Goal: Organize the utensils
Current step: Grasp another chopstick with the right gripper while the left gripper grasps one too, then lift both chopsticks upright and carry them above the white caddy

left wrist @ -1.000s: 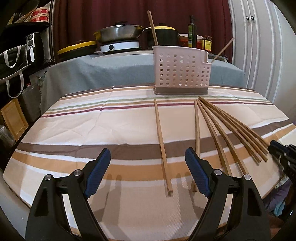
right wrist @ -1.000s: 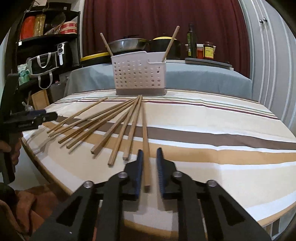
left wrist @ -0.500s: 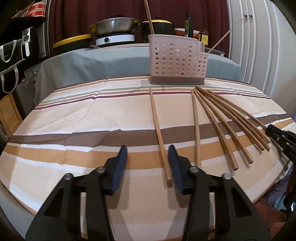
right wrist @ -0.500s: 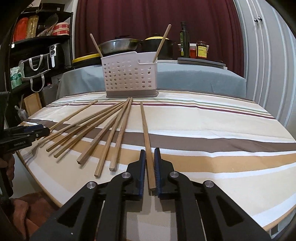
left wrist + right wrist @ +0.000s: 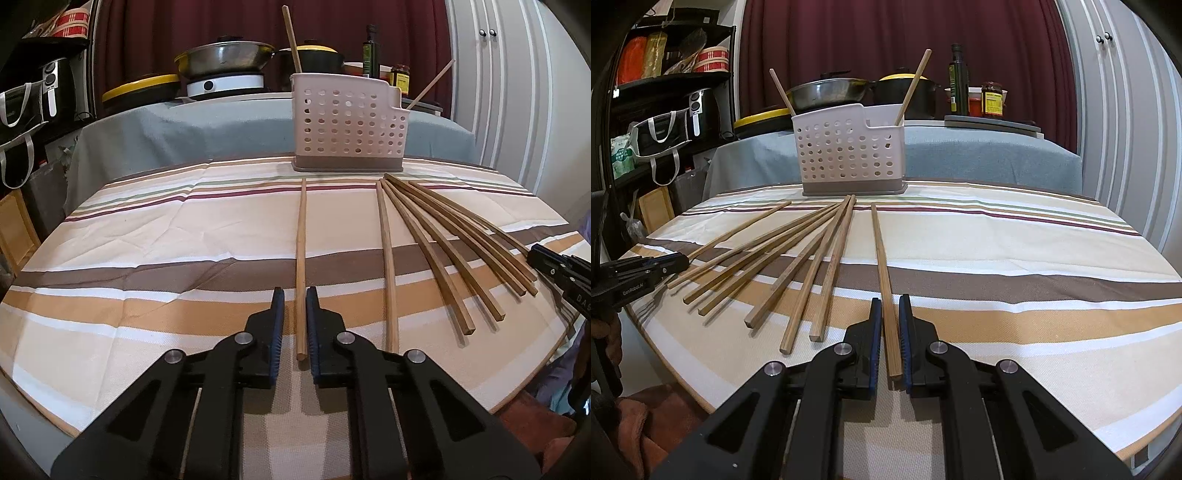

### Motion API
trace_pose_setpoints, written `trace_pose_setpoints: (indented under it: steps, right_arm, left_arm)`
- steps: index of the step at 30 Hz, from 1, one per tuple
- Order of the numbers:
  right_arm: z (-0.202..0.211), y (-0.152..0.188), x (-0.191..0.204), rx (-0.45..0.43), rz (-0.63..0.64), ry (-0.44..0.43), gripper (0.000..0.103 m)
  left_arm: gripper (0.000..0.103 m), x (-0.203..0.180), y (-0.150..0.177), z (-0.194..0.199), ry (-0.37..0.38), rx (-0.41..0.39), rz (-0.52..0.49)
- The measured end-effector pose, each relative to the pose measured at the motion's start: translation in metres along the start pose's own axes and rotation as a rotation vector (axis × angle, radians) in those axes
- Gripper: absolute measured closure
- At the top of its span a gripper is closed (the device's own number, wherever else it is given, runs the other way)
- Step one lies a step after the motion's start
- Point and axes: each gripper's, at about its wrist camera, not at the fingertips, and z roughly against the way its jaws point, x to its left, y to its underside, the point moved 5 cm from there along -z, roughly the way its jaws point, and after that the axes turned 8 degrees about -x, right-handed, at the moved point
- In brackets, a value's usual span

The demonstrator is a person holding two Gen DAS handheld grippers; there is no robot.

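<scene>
A white perforated utensil basket [image 5: 347,122] [image 5: 849,147] stands at the far side of the striped tablecloth [image 5: 147,240], with two chopsticks leaning in it. Several wooden chopsticks [image 5: 443,240] [image 5: 798,254] lie fanned out in front of it. My left gripper [image 5: 294,295] straddles the near end of a lone round chopstick [image 5: 301,240]; the jaws are narrowed around it, with a thin gap left at the left pad. My right gripper [image 5: 889,301] is shut on the near end of a square chopstick [image 5: 882,258] lying right of the fan.
Behind the table, a grey-covered counter [image 5: 221,125] carries pots, a hotplate, bottles and jars. Dark shelves with bags stand at the left [image 5: 665,122]. White cabinet doors [image 5: 1126,110] are at the right. The table edge runs close under both grippers.
The left gripper moved forward over the lone chopstick, and its jaws closed from wide open to a narrow gap around it. The right gripper stayed clamped on its chopstick.
</scene>
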Motion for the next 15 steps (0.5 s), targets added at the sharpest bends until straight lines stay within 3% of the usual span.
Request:
trace_pose_setpoints:
  steps: [8,11,15]
  right_arm:
    - [-0.0001,-0.0003,-0.0002,0.000,-0.001,-0.001,0.093]
    - [0.0001,-0.0002,-0.0005,-0.002,-0.003,-0.002,0.093]
    - [0.0026,-0.0027,0.0000,-0.005,-0.004,-0.005,0.096]
  left_arm:
    - [0.091,-0.0009,0.0001,0.0005,-0.005,-0.002,-0.003]
    - [0.097,-0.0031,0.0001,0.0014,0.000,-0.004,-0.012]
    - [0.097,-0.0031,0.0005,0.0023,-0.003,-0.005,-0.017]
